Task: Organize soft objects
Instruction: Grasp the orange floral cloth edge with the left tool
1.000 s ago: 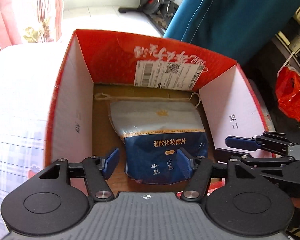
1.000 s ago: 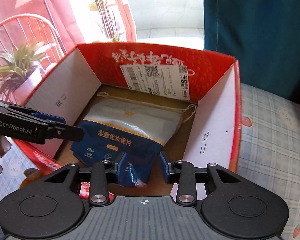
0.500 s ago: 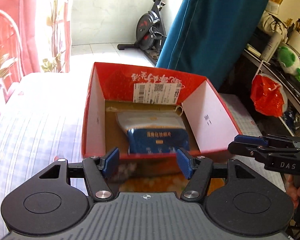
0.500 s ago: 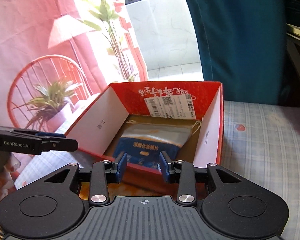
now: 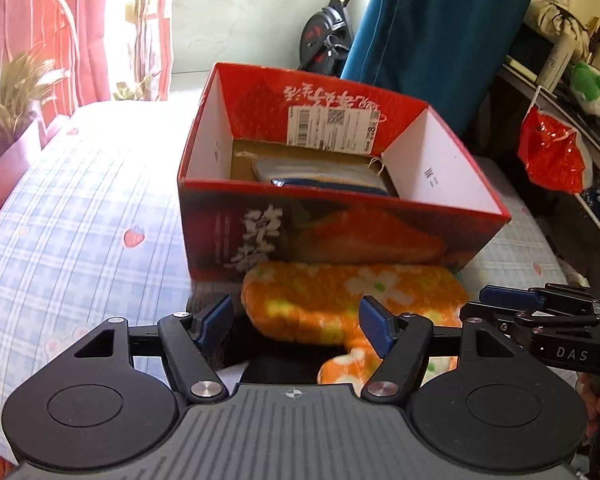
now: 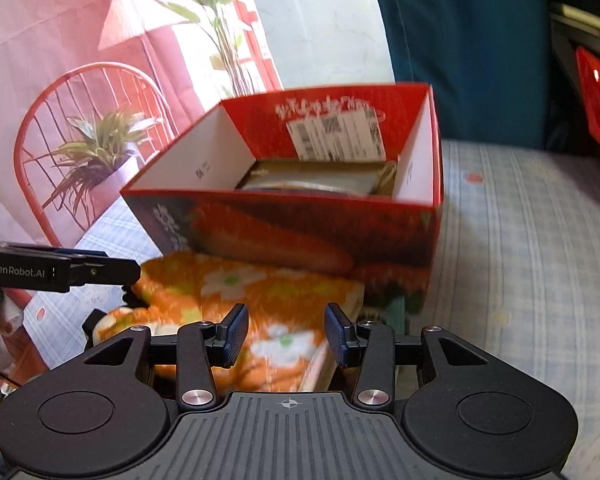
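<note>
A red cardboard box point(image 5: 340, 236) point(image 6: 300, 232) stands open on the bed. A blue and white pouch of cotton pads point(image 5: 324, 178) point(image 6: 312, 184) lies flat inside it. An orange floral soft cloth point(image 5: 352, 296) point(image 6: 260, 300) lies on the bed against the box's near side, over something dark point(image 5: 236, 344). My left gripper point(image 5: 296, 320) is open and empty, just above the cloth's near edge. My right gripper point(image 6: 286, 334) is open and empty over the cloth; it also shows at the right of the left wrist view point(image 5: 540, 312).
The bed has a blue checked sheet point(image 5: 80, 240) point(image 6: 520, 260). A potted plant point(image 6: 96, 152) and a red chair point(image 6: 60, 120) stand at the left. A teal curtain point(image 5: 440, 32), a red plastic bag point(image 5: 552, 156) and a cluttered shelf point(image 5: 580, 80) are at the right.
Both grippers have pulled back out of the box and lowered toward its near side. The pouch stays inside the box. The orange cloth has come into view under the fingers.
</note>
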